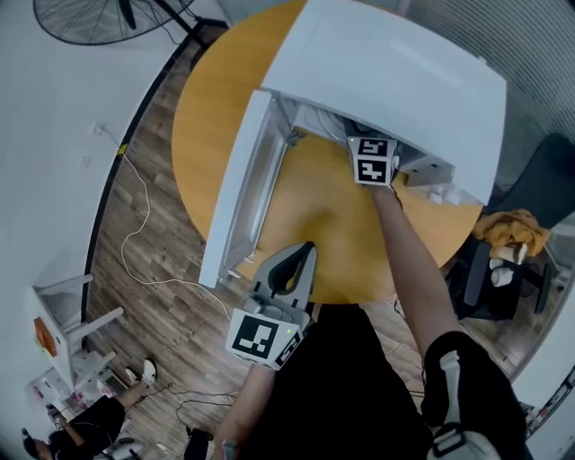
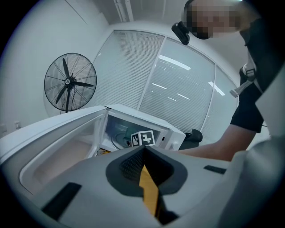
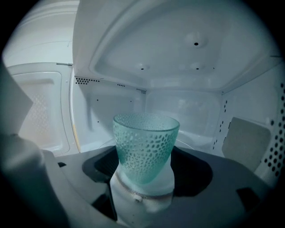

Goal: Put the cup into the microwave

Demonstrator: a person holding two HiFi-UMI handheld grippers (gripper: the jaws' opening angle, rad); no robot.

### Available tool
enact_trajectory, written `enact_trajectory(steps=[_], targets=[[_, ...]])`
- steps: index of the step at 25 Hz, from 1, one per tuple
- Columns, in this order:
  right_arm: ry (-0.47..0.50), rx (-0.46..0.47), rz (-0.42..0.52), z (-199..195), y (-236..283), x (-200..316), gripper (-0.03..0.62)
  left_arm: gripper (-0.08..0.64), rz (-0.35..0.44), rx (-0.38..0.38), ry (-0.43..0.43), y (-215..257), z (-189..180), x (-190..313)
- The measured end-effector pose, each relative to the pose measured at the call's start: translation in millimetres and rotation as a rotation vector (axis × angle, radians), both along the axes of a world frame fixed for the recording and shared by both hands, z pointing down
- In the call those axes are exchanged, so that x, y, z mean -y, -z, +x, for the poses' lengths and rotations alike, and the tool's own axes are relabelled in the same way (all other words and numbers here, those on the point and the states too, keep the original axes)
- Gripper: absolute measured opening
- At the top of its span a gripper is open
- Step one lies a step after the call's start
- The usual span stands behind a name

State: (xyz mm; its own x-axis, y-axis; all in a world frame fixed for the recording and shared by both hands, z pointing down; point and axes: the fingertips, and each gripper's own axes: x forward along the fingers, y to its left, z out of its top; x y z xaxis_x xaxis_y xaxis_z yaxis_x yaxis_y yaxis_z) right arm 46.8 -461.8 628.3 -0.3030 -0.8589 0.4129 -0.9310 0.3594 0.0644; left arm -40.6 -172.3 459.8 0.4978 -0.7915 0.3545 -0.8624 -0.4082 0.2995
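Observation:
A white microwave (image 1: 395, 72) stands on a round wooden table (image 1: 332, 225), its door (image 1: 235, 193) swung wide to the left. My right gripper (image 1: 371, 153) reaches into the opening; only its marker cube shows from above. In the right gripper view, a pale green cup (image 3: 144, 149) with a dotted texture sits upright between the jaws of my right gripper (image 3: 144, 178), inside the white cavity (image 3: 187, 107). My left gripper (image 1: 304, 252) hovers over the table's near edge, shut and empty. From the left gripper (image 2: 144, 178) I see the microwave (image 2: 133, 120) with the right gripper's cube (image 2: 142, 138) at its mouth.
A standing fan (image 1: 99, 18) is at the back left on the wood floor. A cable (image 1: 144, 234) trails left of the table. A dark chair with a yellow cloth (image 1: 517, 229) stands at the right. A white rack (image 1: 67, 332) is at lower left.

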Motion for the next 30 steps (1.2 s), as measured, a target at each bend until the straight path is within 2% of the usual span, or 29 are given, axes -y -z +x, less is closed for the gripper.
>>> enact_trajectory(steps=[10,17,23,30], targets=[[0.007,-0.017,0.013,-3.3,19.2,-34.1,0.365,-0.003,0.031,-0.016,-0.022,9.2,-6.6,-14.4],[-0.029,-0.039,0.016,-2.7,37.5,-85.5,0.364,-0.003,0.081,-0.035,-0.115,28.7,-14.6,-38.8],[-0.054,-0.006,0.020,-12.4,68.5,-146.3,0.364,-0.003,0.097,-0.044,-0.201,30.4,-30.9,-74.4],[-0.083,0.011,0.067,-25.6,116.7,-218.1,0.273,-0.003,0.159,-0.045,-0.283,47.9,-53.7,-108.2]])
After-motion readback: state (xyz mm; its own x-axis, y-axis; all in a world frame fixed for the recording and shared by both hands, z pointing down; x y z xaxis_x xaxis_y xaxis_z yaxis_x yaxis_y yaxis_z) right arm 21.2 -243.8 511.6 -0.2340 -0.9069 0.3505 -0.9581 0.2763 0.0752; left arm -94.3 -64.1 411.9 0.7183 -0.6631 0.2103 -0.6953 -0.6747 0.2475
